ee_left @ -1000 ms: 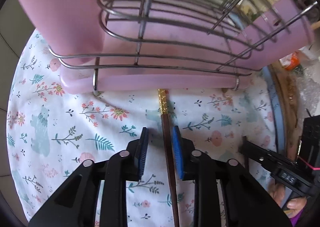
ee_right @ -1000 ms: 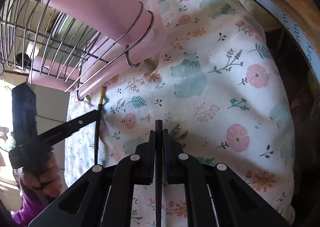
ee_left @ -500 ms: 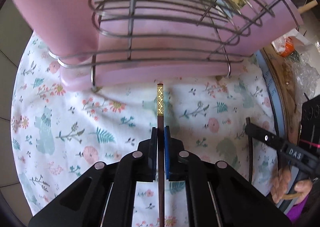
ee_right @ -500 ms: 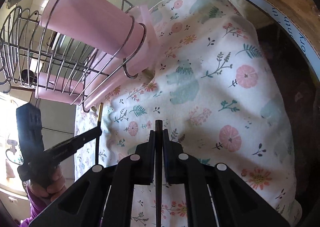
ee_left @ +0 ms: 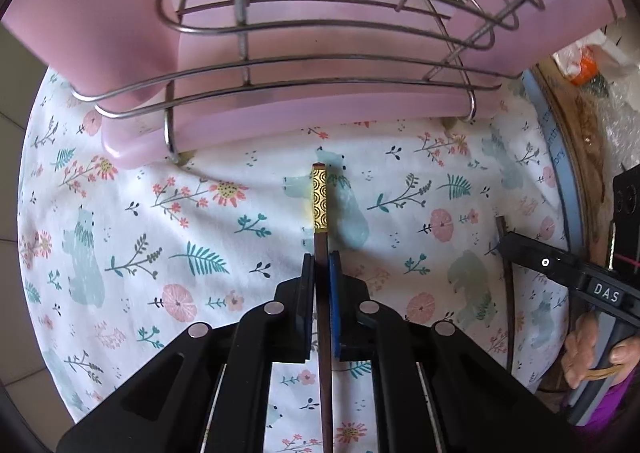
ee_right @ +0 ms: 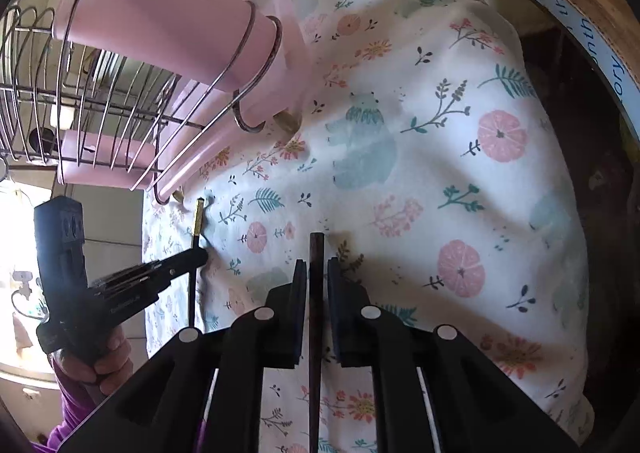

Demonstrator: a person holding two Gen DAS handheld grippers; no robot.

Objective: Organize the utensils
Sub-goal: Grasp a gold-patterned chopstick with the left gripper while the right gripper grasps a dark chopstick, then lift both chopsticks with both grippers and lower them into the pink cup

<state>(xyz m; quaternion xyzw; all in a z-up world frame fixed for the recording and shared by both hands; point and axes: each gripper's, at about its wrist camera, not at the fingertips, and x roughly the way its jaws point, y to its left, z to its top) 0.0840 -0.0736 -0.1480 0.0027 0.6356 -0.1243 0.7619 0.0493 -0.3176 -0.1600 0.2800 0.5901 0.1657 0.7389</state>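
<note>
1. Pressed the left gripper (ee_left: 320, 265) together on a dark brown wooden chopstick with a gold patterned band (ee_left: 319, 197), pinching the shaft just near of the band
2. Ran that chopstick's long axis near to far along the fingers, gold end pointing at the far side, low over the white floral cloth (ee_left: 200, 213)
3. Left the steel wire rack with its pink plastic tray (ee_left: 320, 121) straight ahead, a short way beyond the gold tip and not touching it
4. Kept a second, plain dark chopstick (ee_right: 316, 249) between the fingers of the right gripper (ee_right: 317, 273), jaws slightly spread with slim gaps either side
5. Found the tall pink plastic cup (ee_right: 160, 21) far and left of the right gripper; judged the left hand the nearer to the rack
</note>
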